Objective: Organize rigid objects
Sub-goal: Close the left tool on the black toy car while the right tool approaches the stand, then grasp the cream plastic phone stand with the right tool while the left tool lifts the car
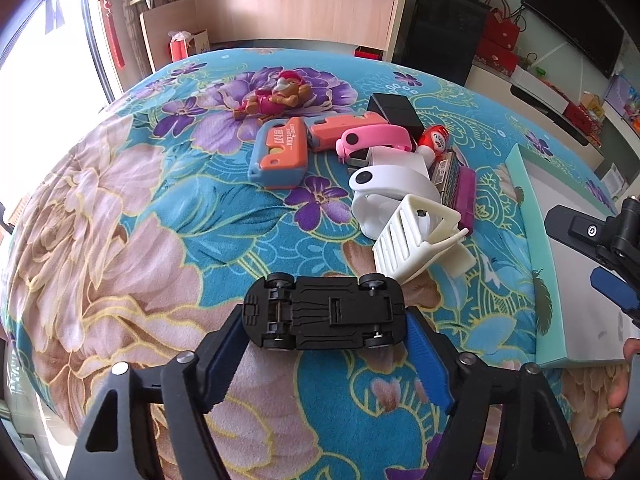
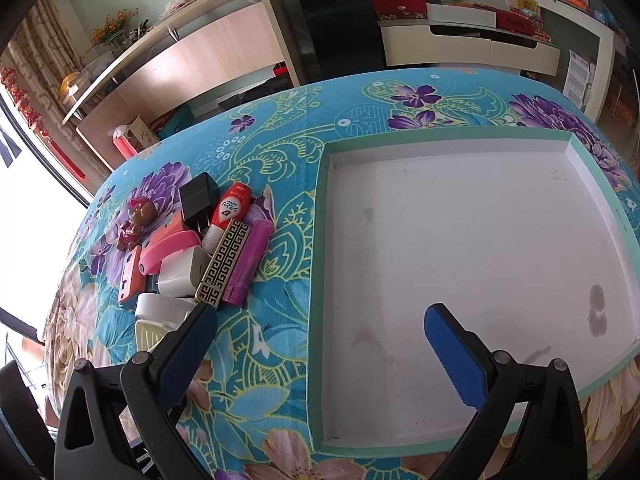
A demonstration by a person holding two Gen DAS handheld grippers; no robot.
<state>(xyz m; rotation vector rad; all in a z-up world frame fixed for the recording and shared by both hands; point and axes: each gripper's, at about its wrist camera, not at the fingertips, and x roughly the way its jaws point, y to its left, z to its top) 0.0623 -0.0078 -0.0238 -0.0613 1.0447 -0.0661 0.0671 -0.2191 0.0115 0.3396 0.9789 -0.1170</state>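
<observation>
My left gripper (image 1: pixel 326 332) is shut on a black toy car (image 1: pixel 324 312), held upside down with its wheels showing, above the floral cloth. A white slatted basket toy (image 1: pixel 412 240) lies just beyond it. Behind that is a pile: white band (image 1: pixel 384 184), pink band (image 1: pixel 372 138), orange-blue case (image 1: pixel 278 152), black adapter (image 1: pixel 394 110), red-white tube (image 1: pixel 434 142), purple box (image 1: pixel 462 190). My right gripper (image 2: pixel 320 326) is open and empty over the left edge of the shallow white tray (image 2: pixel 460 248). The tray holds nothing. The pile shows left of it (image 2: pixel 192 256).
A brown bear figure (image 1: pixel 276 96) lies at the far side of the cloth. The tray's teal rim (image 1: pixel 524 216) stands at the right in the left wrist view, with the right gripper (image 1: pixel 608 256) above it. Shelves and cabinets stand behind the table.
</observation>
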